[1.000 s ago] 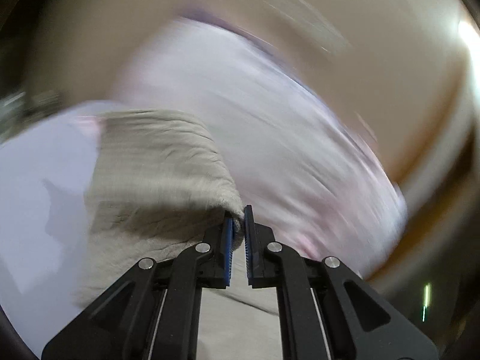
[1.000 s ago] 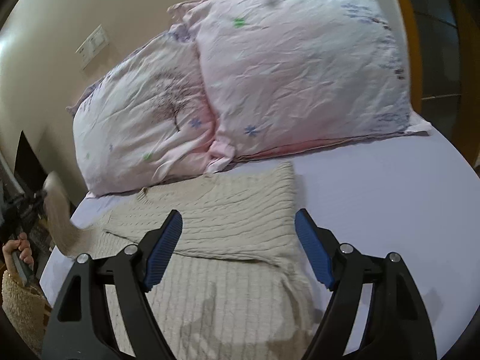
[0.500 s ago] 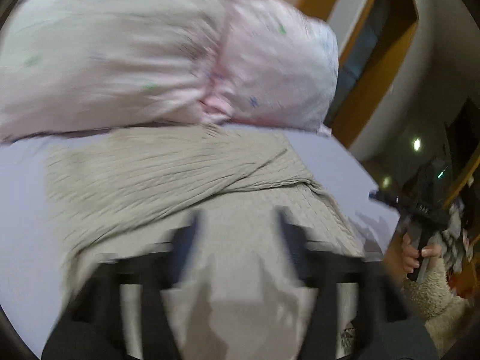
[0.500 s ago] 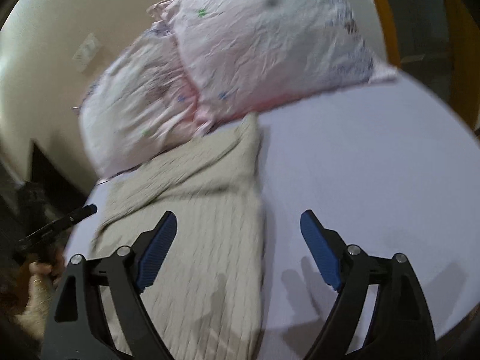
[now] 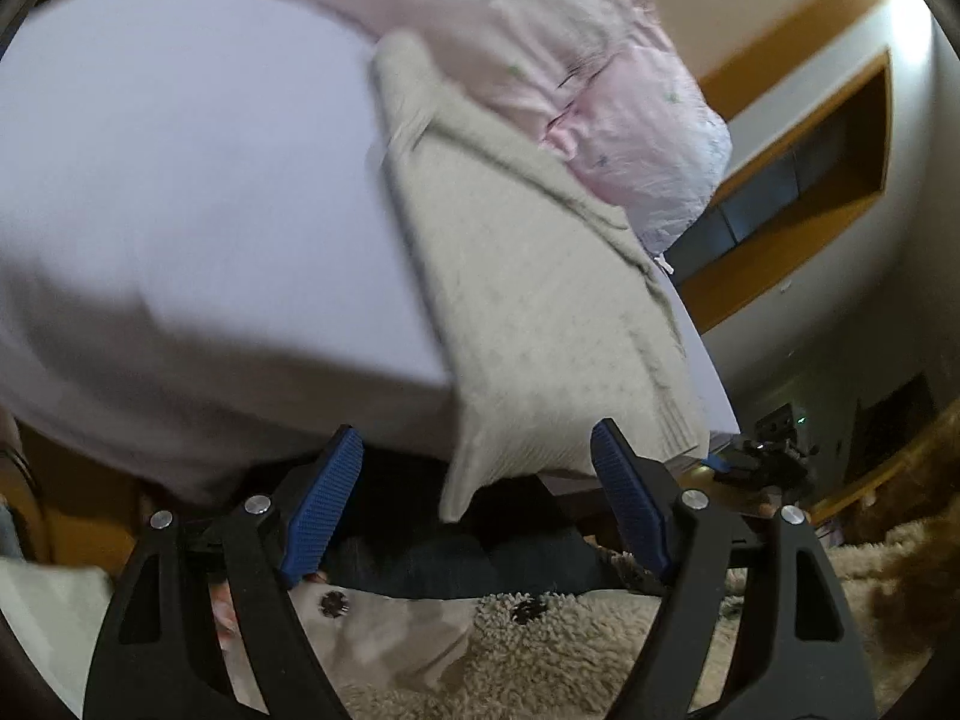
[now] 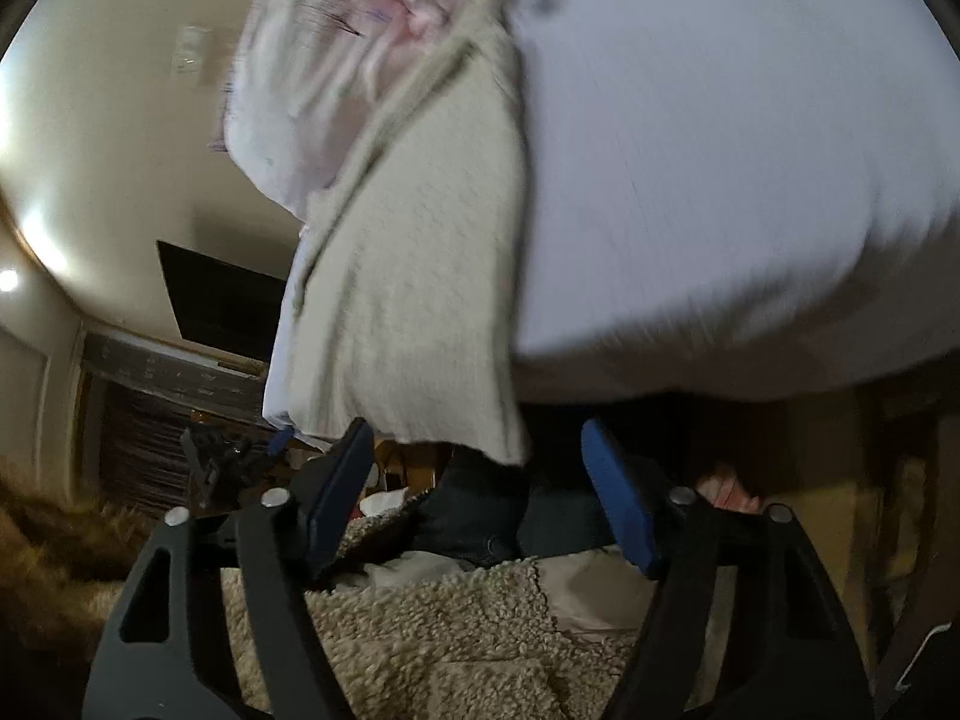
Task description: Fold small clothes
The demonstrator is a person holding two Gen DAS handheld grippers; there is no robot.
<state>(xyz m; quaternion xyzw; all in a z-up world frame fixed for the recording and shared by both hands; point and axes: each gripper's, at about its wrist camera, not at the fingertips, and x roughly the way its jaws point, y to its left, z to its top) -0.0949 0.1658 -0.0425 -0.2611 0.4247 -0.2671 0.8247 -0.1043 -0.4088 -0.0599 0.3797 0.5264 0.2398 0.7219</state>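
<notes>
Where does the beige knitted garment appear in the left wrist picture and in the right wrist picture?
Left wrist: the beige knitted garment runs from upper centre to lower right of centre, its corner hanging over the bed edge.
Right wrist: the garment lies left of centre, also overhanging.
Shared landmark: the pink pillows at its far end.

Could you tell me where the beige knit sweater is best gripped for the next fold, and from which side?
Probably the sweater's near hem, where a corner droops past the bed edge. That free edge lets a finger pass under it, so come in from the foot side with open jaws. The left gripper sits just below it, open.
</notes>
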